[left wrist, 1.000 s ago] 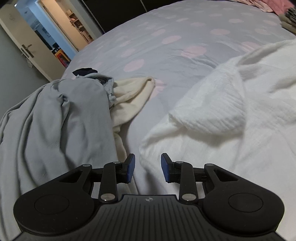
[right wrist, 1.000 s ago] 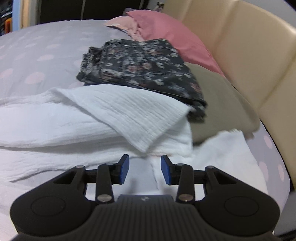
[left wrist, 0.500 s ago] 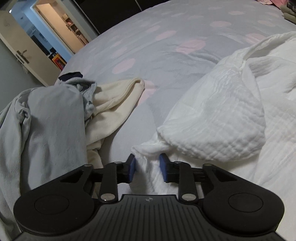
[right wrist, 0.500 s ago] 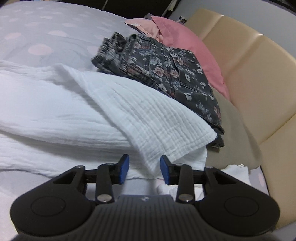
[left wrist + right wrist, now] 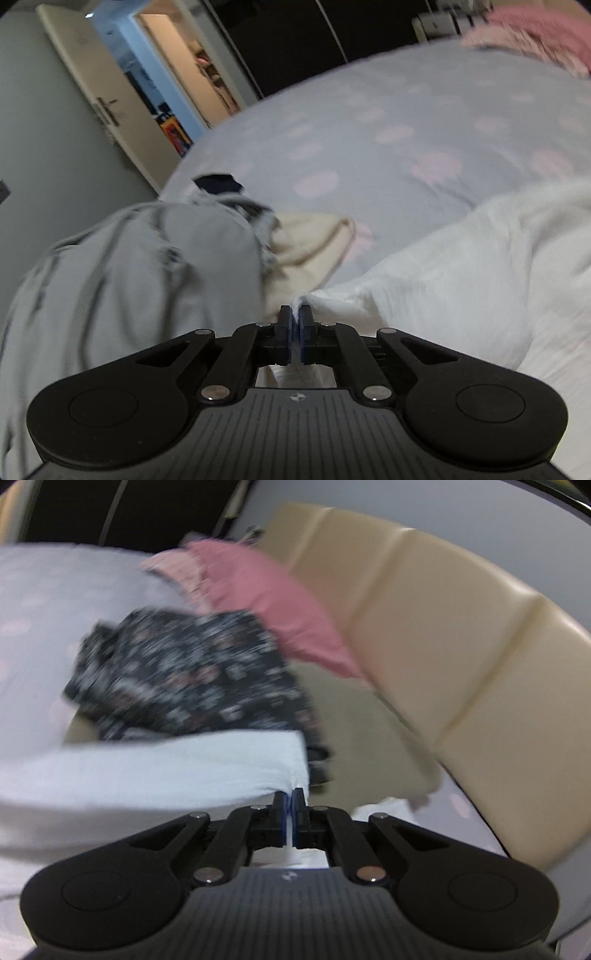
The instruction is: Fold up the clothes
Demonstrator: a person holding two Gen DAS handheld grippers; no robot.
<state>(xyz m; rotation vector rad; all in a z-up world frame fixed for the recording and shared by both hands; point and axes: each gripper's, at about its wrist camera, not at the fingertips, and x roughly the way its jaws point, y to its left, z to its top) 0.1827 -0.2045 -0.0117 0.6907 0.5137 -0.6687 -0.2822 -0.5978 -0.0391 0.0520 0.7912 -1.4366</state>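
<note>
The left gripper (image 5: 295, 314) has its blue pads pressed together on a corner of the white garment (image 5: 461, 266), a sliver of cloth showing between them at lower centre of the left wrist view. From that pinch the white fabric spreads away to the right and lower right of the frame, filling that side. Just left of the fingers lies a grey garment (image 5: 122, 280) in a rumpled heap, with a cream garment (image 5: 306, 240) beside it above the fingertips. Beyond them the dotted bedspread (image 5: 388, 140) runs to the upper right, and an open door (image 5: 107, 107) stands at upper left.

The right gripper (image 5: 290, 797) is likewise clamped on a corner of the same white garment (image 5: 147, 771), which stretches from the fingertips leftward across the middle of the right wrist view. Above that edge sits a dark floral garment (image 5: 184, 679), blurred, with a pink pillow (image 5: 273, 605) behind it and a beige headboard (image 5: 443, 635) at right.
</note>
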